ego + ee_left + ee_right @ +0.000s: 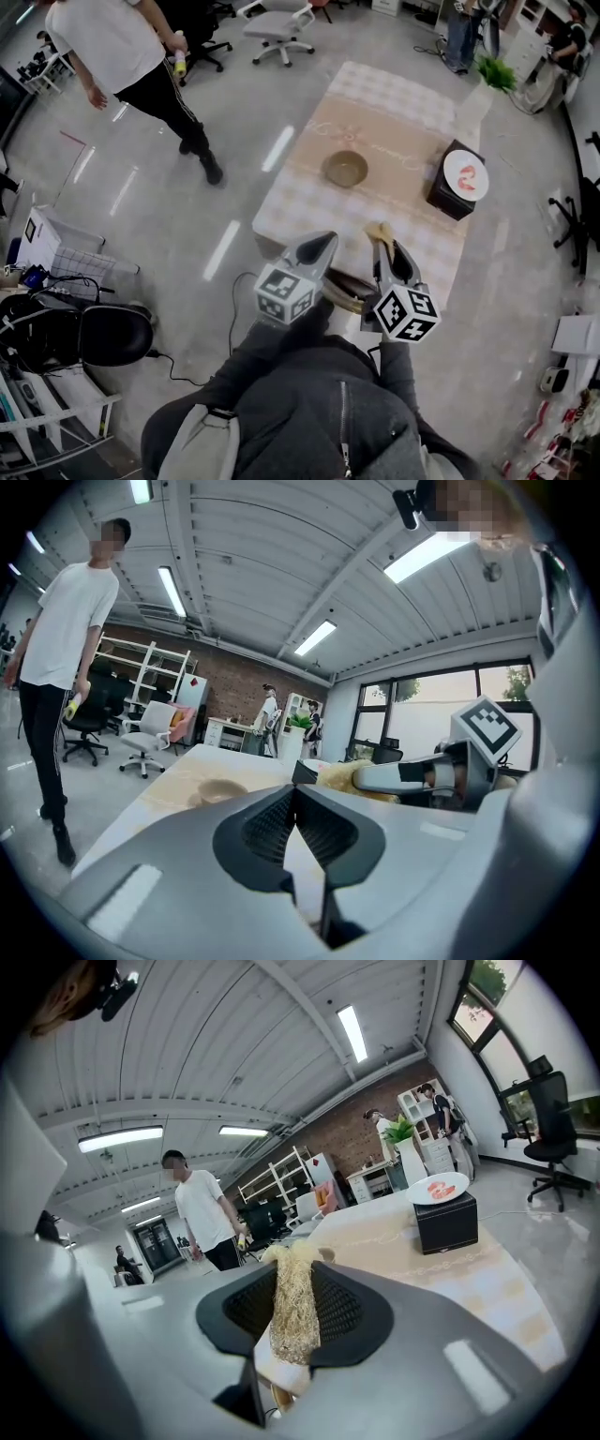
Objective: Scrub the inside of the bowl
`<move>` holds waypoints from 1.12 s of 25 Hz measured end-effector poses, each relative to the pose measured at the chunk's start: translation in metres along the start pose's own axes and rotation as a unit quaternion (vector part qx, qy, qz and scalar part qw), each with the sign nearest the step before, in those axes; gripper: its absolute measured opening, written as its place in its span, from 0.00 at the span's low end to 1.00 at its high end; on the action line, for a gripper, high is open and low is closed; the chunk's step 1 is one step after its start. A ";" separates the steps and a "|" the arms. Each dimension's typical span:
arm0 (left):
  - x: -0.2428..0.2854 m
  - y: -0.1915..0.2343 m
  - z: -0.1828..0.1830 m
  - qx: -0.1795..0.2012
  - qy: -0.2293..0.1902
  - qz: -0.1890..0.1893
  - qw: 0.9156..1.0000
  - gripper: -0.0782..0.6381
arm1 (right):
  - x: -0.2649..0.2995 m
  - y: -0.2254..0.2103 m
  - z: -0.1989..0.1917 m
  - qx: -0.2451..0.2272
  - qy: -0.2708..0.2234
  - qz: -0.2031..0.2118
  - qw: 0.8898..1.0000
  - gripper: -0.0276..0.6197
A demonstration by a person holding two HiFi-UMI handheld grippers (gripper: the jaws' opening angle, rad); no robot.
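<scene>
Low table (394, 108) under a pale checked cloth with a tan band across the middle. The round tan bowl (345, 169) sits upright about the centre of the table, on the tan band, and looks empty from the head view.

Left gripper (323, 240): jaws pressed together, nothing between them. Tip is over the table's near edge. Bowl (217, 790) lies ahead of it and a little left, well apart.

Right gripper (382, 240): jaws pinching a straw-coloured fibrous scrub pad (293, 1305), which stands up between the ribbed pads with a frayed tuft (378, 229) poking past the tips. It is also over the near edge, just beside the left gripper. The bowl is ahead and to its left, well apart from pad and jaws.

Toward the table's right edge: a black square box (446, 195) with a white plate bearing red marks (467, 175) on top. A person in a white shirt (112, 37) stands on the floor beyond the table's left side.
</scene>
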State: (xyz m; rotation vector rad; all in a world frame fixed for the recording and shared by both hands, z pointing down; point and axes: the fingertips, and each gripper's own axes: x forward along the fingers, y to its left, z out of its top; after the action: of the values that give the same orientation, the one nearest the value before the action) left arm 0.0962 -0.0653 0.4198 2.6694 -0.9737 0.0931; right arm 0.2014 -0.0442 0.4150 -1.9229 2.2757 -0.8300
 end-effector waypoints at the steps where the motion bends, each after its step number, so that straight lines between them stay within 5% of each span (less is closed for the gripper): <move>1: 0.006 0.004 0.003 0.000 0.001 0.000 1.000 0.12 | 0.005 -0.003 0.005 -0.002 -0.001 -0.004 1.000 0.19; 22: 0.098 0.089 0.035 0.038 0.009 -0.021 0.999 0.12 | 0.100 -0.024 0.033 -0.005 0.027 -0.029 0.999 0.19; 28: 0.115 0.101 0.032 0.045 0.011 -0.035 0.998 0.24 | 0.116 -0.032 0.027 -0.002 0.037 -0.040 0.999 0.19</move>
State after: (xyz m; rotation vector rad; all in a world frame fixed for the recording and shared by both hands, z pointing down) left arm 0.1189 -0.2197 0.4332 2.7743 -0.8881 0.1546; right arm 0.2141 -0.1640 0.4401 -2.0299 2.2543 -0.9214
